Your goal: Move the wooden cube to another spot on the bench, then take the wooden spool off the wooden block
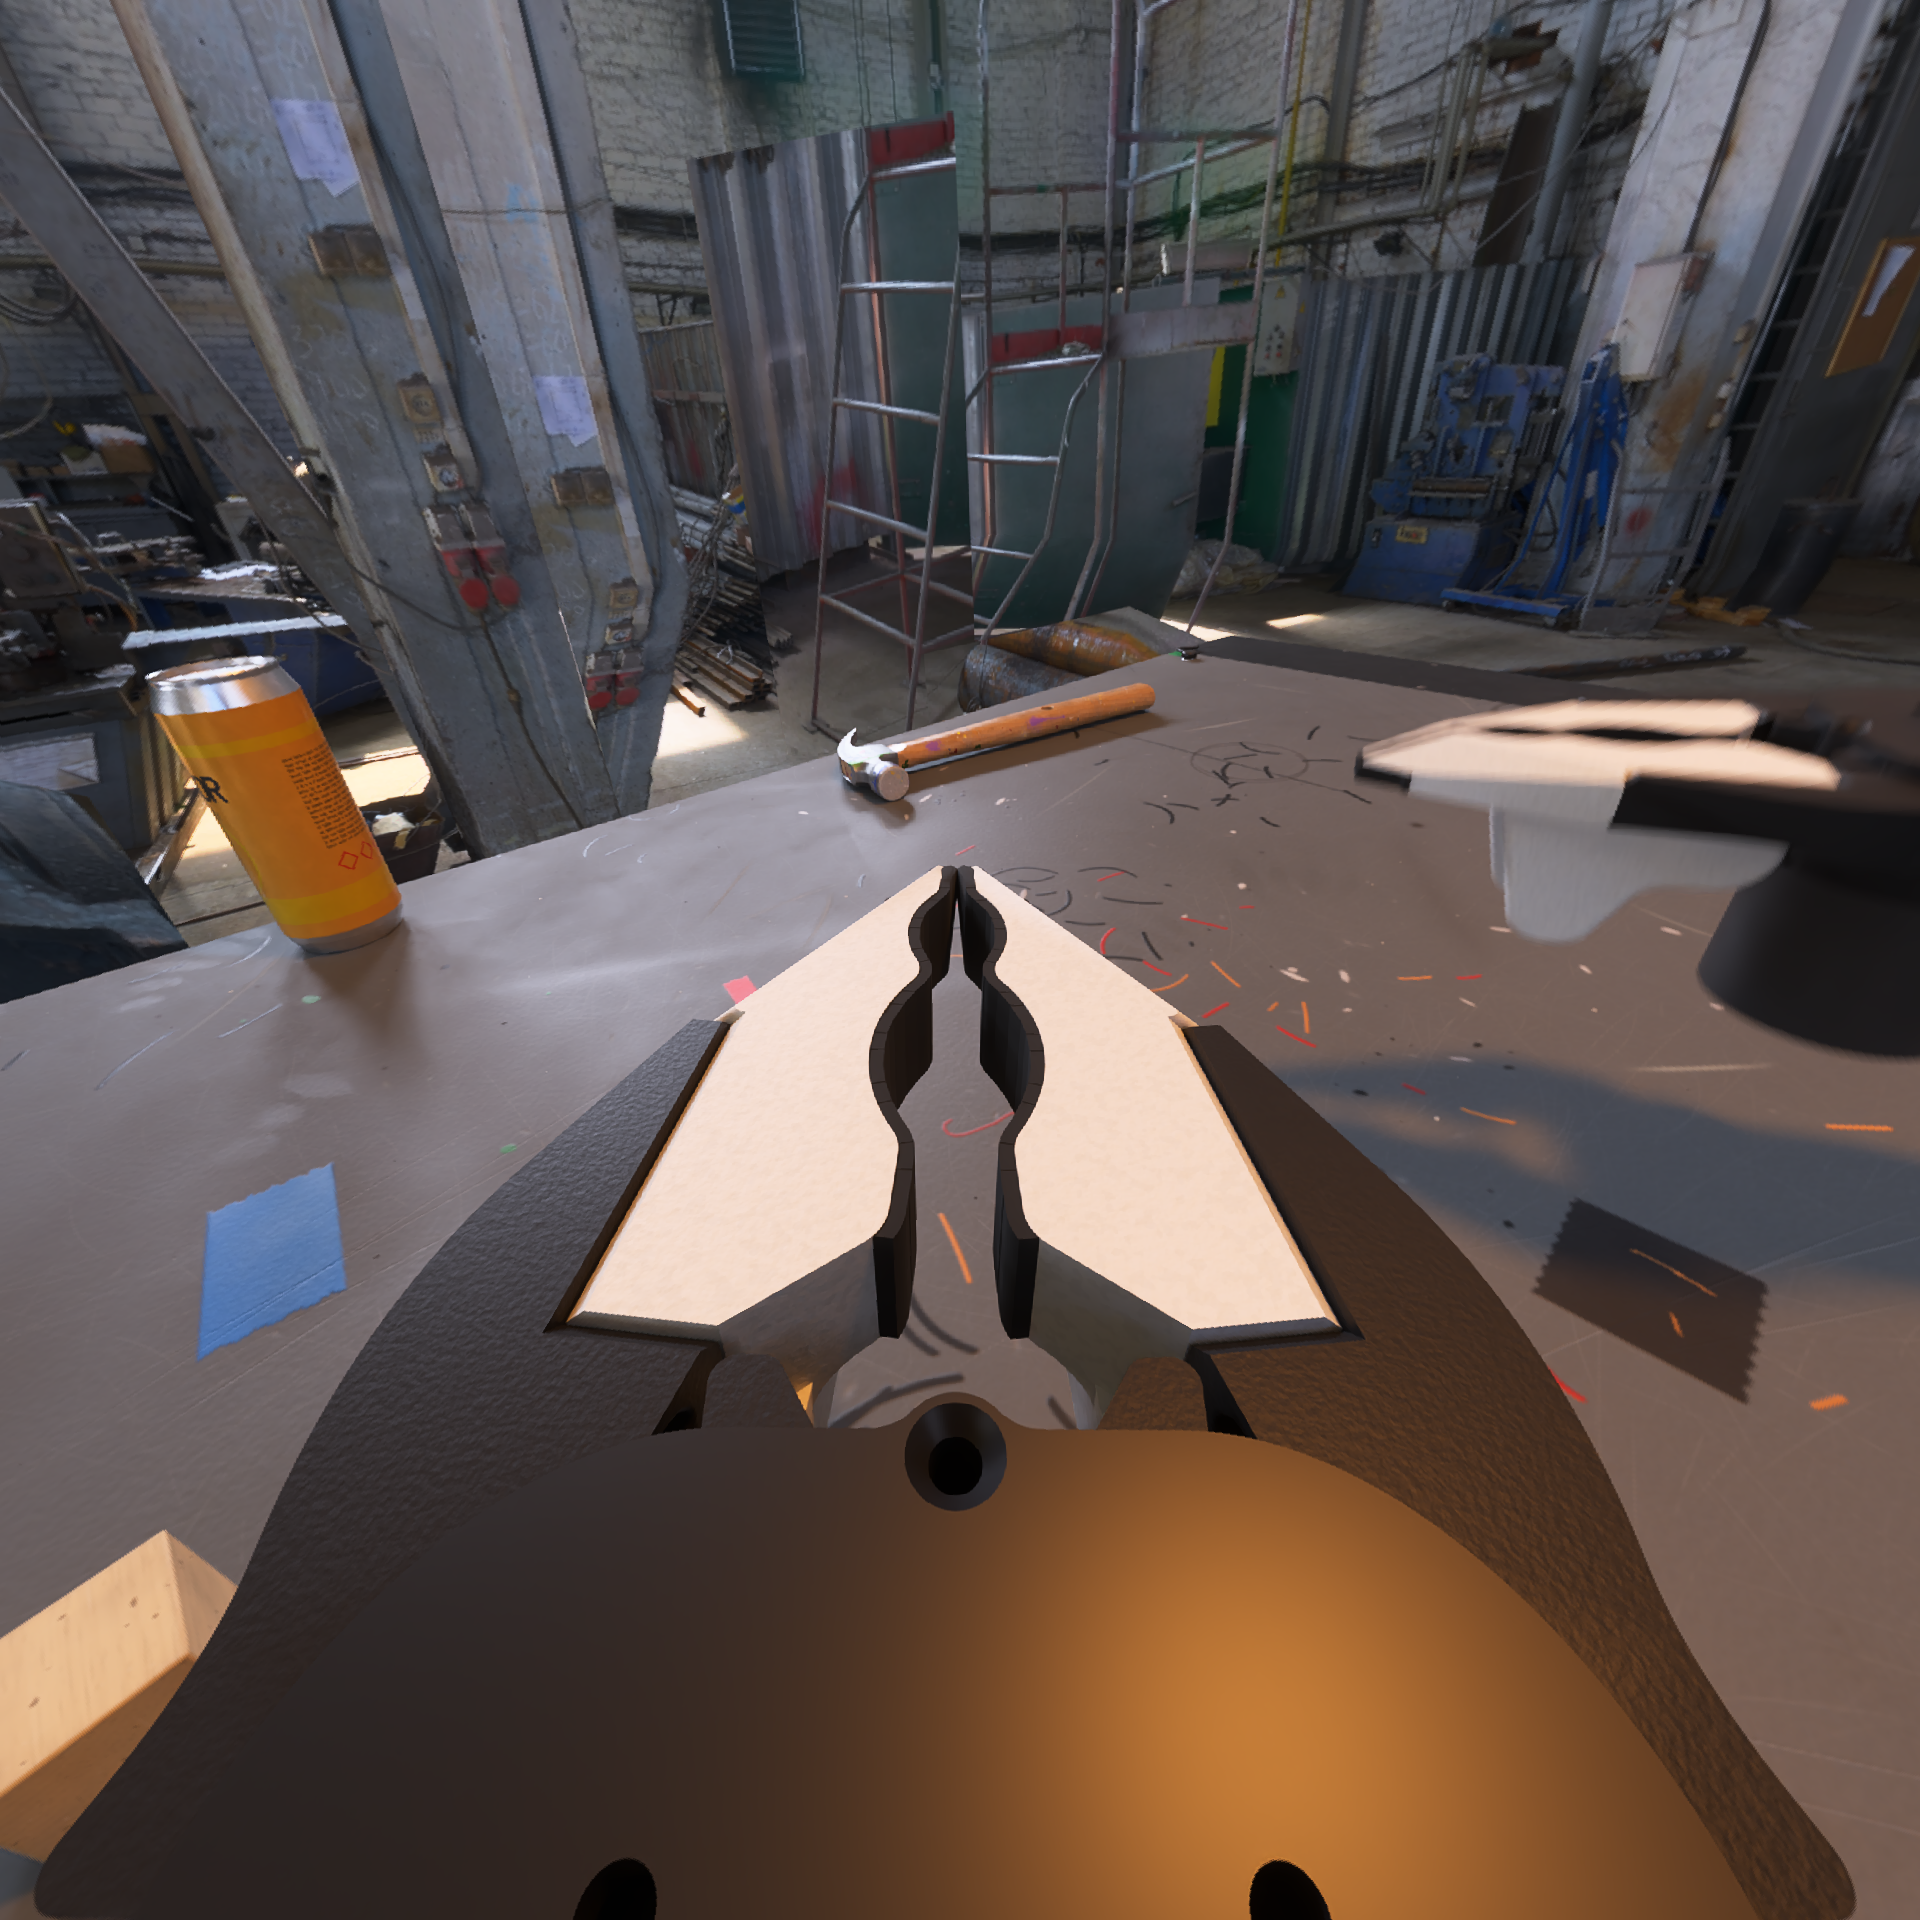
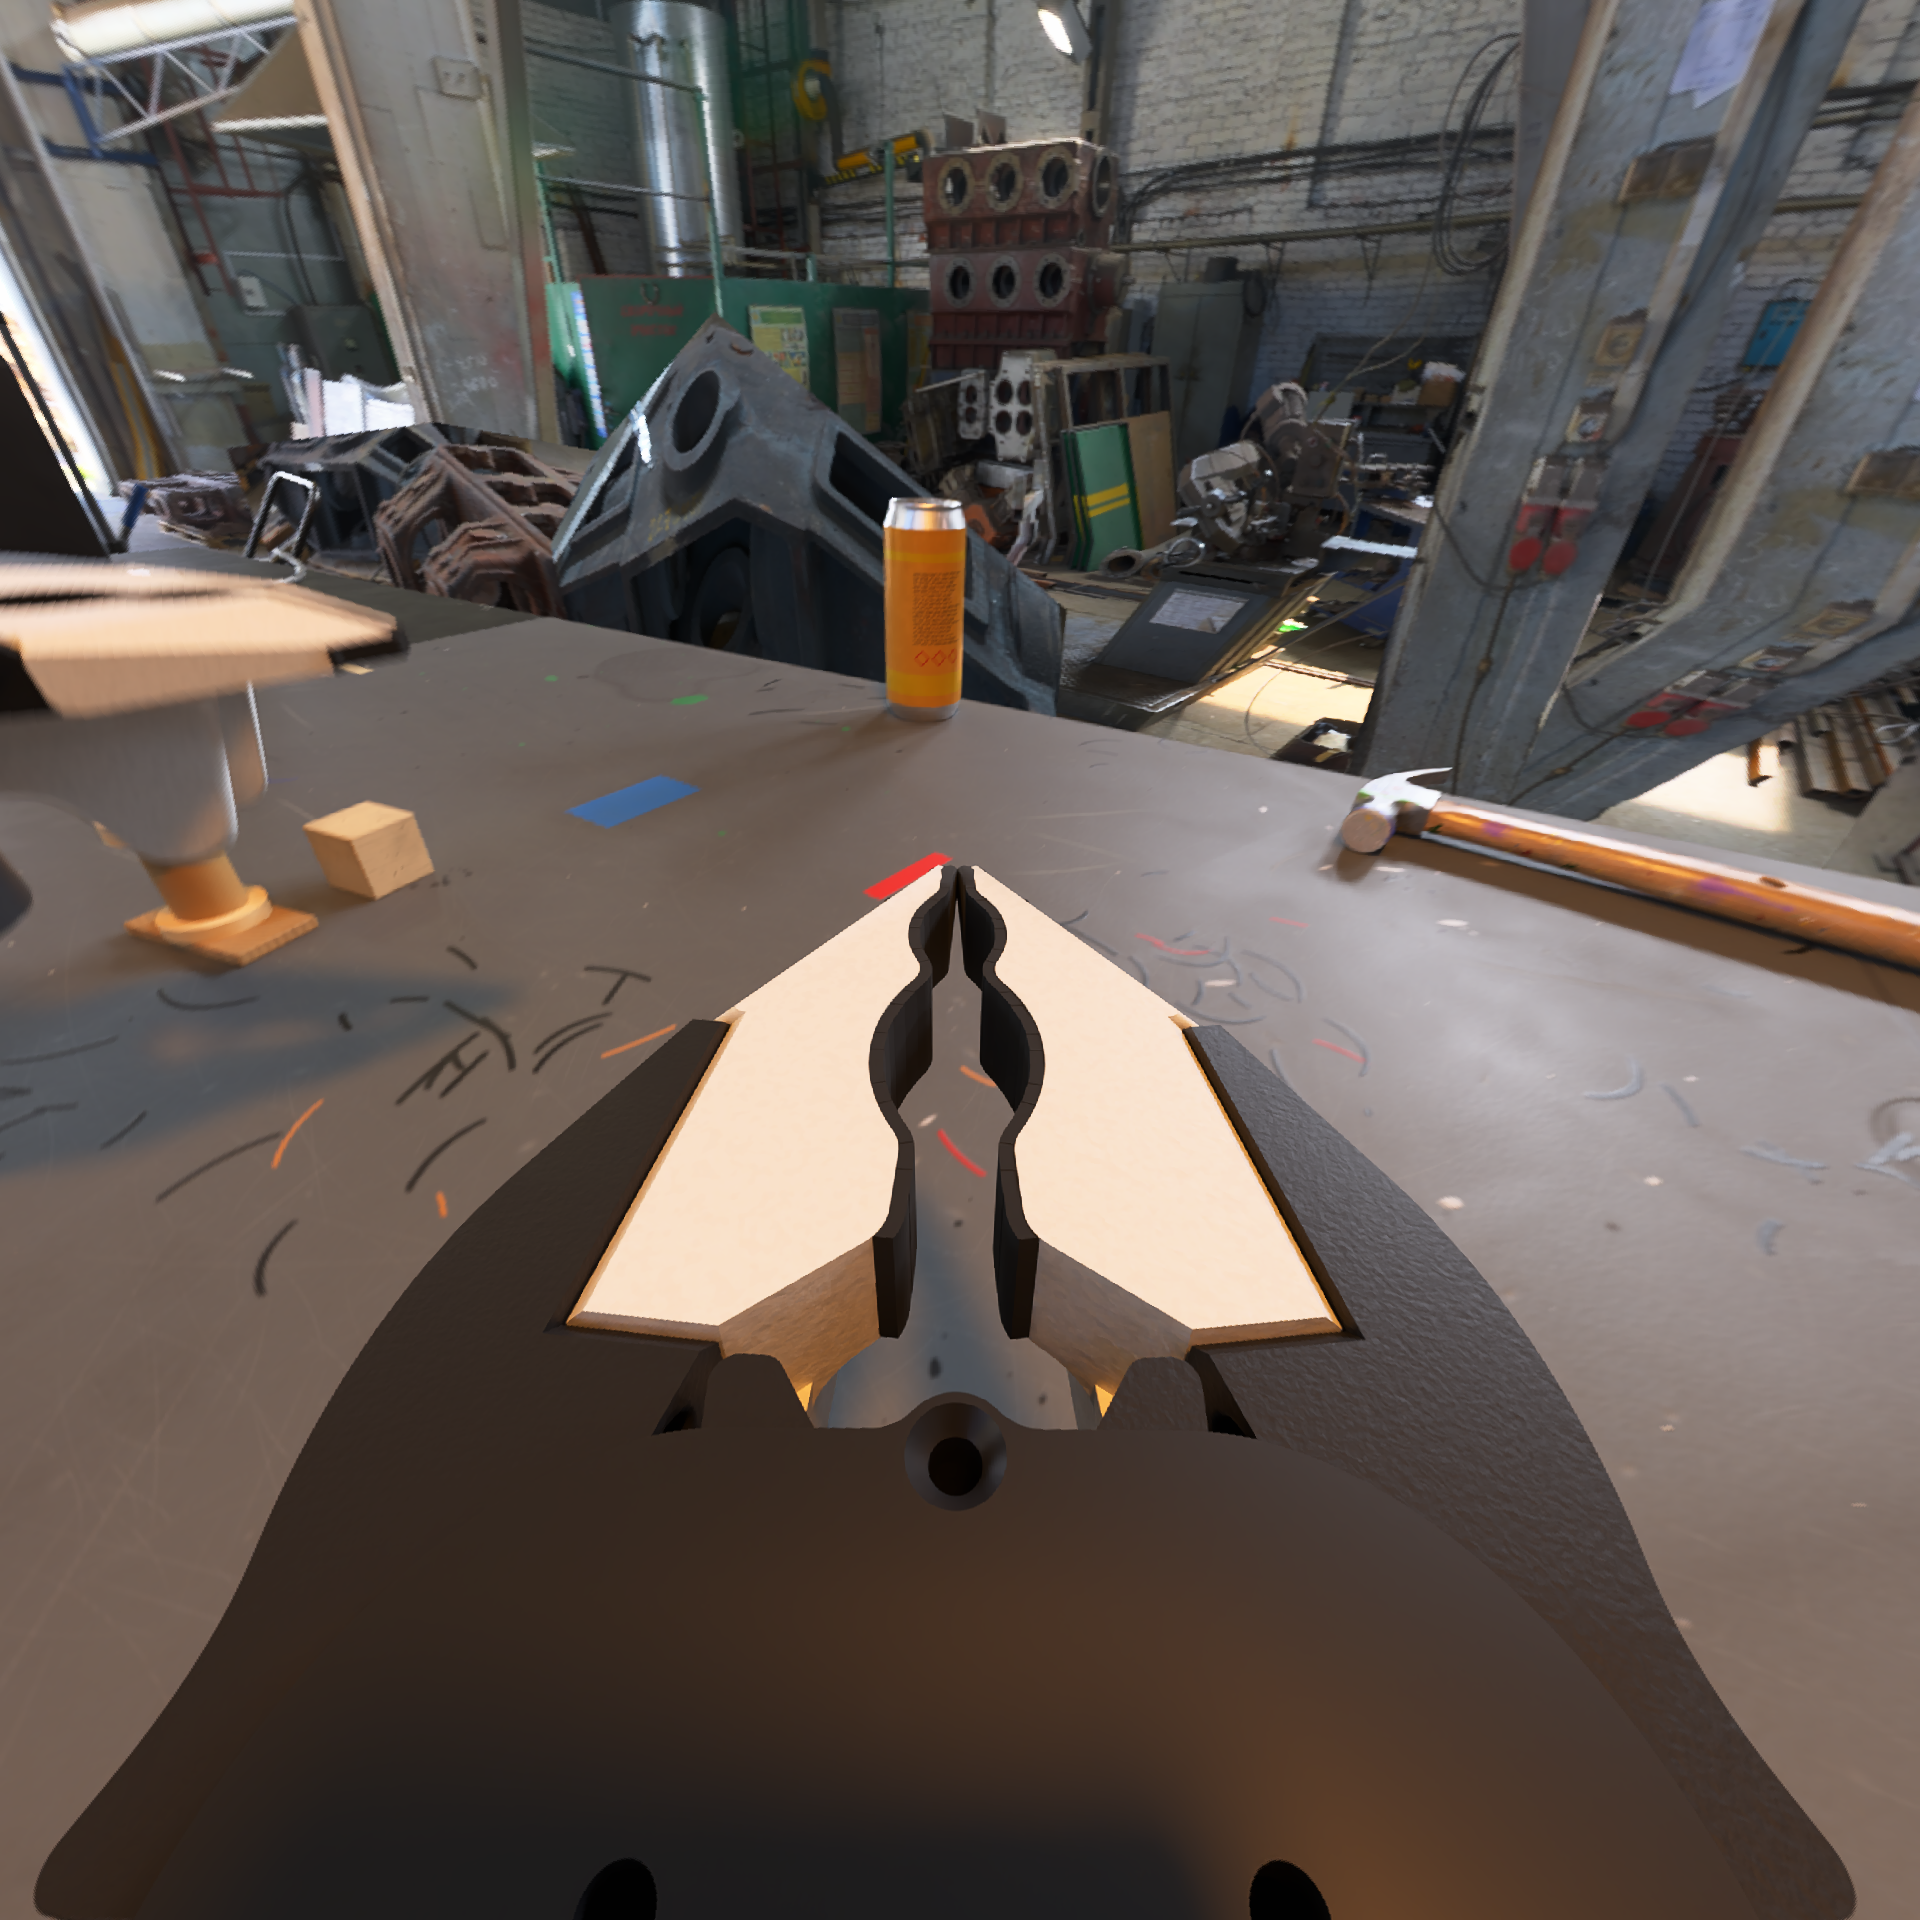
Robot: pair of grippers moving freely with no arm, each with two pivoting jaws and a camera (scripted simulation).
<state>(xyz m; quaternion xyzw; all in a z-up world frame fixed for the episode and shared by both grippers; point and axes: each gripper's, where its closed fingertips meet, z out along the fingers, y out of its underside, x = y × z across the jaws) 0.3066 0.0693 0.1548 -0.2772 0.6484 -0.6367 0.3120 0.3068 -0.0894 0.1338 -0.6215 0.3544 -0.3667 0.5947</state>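
The wooden cube (image 2: 369, 847) lies on the bench (image 2: 1351, 1143) at the left of the right wrist view; one corner of it shows at the bottom left of the left wrist view (image 1: 94, 1662). Just left of it, the wooden spool (image 2: 200, 891) stands upright on a flat wooden block (image 2: 234, 935). My left gripper (image 2: 374, 634) hovers above the spool and hides its top. In its own view it is shut and empty (image 1: 956, 878). My right gripper (image 2: 956, 878) is shut and empty over the middle of the bench, and also shows in the left wrist view (image 1: 1369, 764).
An orange can (image 2: 923, 613) stands at the bench's far edge, also in the left wrist view (image 1: 275, 800). A hammer (image 2: 1621, 862) lies near that edge (image 1: 997, 732). Blue tape (image 1: 270, 1257), red tape (image 2: 904, 876) and a dark patch (image 1: 1652, 1294) lie flat on the bench.
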